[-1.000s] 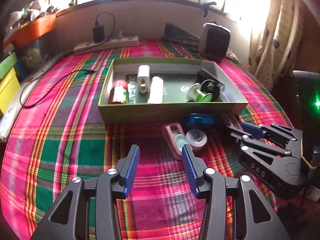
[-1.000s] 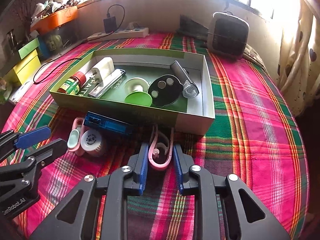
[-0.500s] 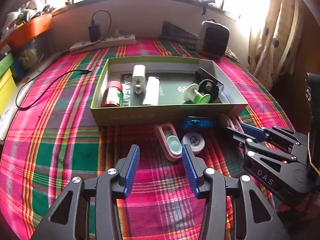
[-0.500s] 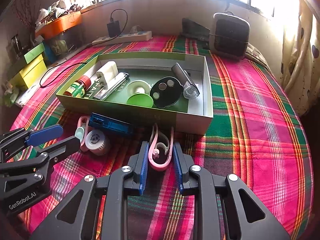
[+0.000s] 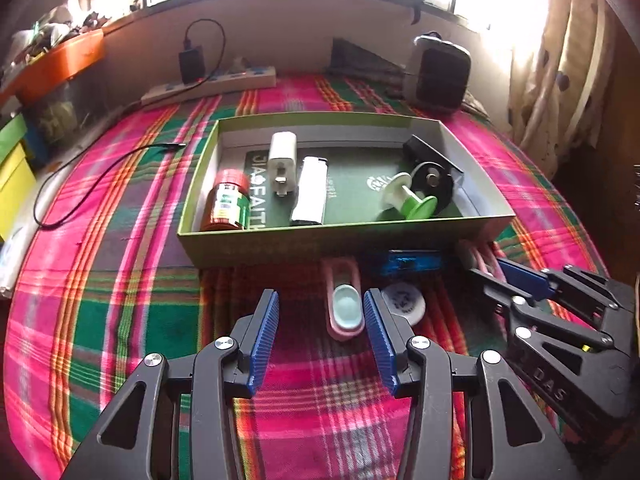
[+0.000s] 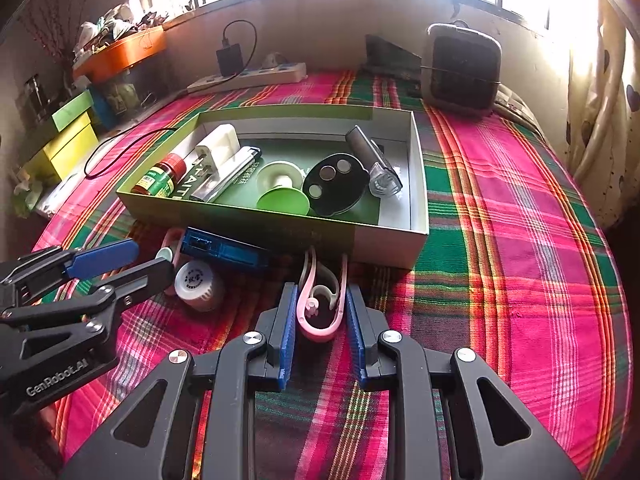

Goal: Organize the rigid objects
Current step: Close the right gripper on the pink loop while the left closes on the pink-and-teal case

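Right gripper (image 6: 321, 300) closed on pink clip (image 6: 321, 308), on the cloth just near of green box (image 6: 280, 228); left gripper (image 5: 320, 312) open, pink spoon case (image 5: 345, 308) btwn its fingers.

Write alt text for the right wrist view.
The right gripper is shut on a pink clip lying on plaid cloth before a green box of small items. The left gripper hangs open at left.

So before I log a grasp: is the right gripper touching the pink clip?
Touching: the right wrist view shows the right gripper with both pads against the pink clip.
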Demonstrator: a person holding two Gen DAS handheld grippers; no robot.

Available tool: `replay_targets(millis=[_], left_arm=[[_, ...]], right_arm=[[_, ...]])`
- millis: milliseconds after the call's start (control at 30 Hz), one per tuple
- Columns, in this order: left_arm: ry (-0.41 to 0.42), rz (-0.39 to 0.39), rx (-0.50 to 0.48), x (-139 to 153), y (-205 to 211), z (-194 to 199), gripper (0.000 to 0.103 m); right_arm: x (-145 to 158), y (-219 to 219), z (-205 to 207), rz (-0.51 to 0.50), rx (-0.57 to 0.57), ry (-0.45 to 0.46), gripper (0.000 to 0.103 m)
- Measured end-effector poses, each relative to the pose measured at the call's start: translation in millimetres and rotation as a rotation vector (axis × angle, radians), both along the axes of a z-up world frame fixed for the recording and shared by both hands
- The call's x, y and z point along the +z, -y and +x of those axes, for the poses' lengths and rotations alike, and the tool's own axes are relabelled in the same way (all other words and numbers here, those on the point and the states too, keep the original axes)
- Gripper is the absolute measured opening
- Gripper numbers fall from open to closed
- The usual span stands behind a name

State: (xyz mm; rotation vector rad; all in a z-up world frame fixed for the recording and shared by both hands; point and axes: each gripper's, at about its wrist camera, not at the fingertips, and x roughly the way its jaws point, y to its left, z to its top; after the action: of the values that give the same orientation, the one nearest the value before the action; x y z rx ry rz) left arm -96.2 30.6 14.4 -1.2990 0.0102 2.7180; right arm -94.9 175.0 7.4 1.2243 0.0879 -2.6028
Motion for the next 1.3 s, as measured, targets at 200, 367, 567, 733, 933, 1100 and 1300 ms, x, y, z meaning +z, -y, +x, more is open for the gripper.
replay_targets(millis=[200, 367, 567, 733, 933, 1100, 1300], left_arm=[[0.013, -0.032, 0.005, -6, 0, -6, 0.044], [-0.003, -0.047, 0.021, -6, 3, -6, 0.044], [0.007, -0.035, 0.029, -10, 7, -7, 0.044], [0.001, -0.018, 0.027, -11, 9, -6, 0.043], [-0.006, -0.02, 0.026, -11, 7, -4, 0.043], [-0.009, -0.005, 0.04, -11, 11, -4, 0.029], [-0.006, 0.025, 0.024, -10, 14, -4, 0.017]], right_arm=[[-1, 0, -2, -0.004, 0.0, 0.006, 0.024], [-1, -1, -2, -0.003, -0.003, 0.007, 0.024], [-2, -2, -3, -0.001, -0.011, 0.014, 0.024], [-3, 0, -3, 0.007, -0.013, 0.016, 0.024], [-3, 2, -2, 0.019, -0.013, 0.015, 0.024], [-3, 2, -2, 0.023, -0.013, 0.015, 0.024], [-4, 2, -2, 0.026, -0.013, 0.014, 0.024]])
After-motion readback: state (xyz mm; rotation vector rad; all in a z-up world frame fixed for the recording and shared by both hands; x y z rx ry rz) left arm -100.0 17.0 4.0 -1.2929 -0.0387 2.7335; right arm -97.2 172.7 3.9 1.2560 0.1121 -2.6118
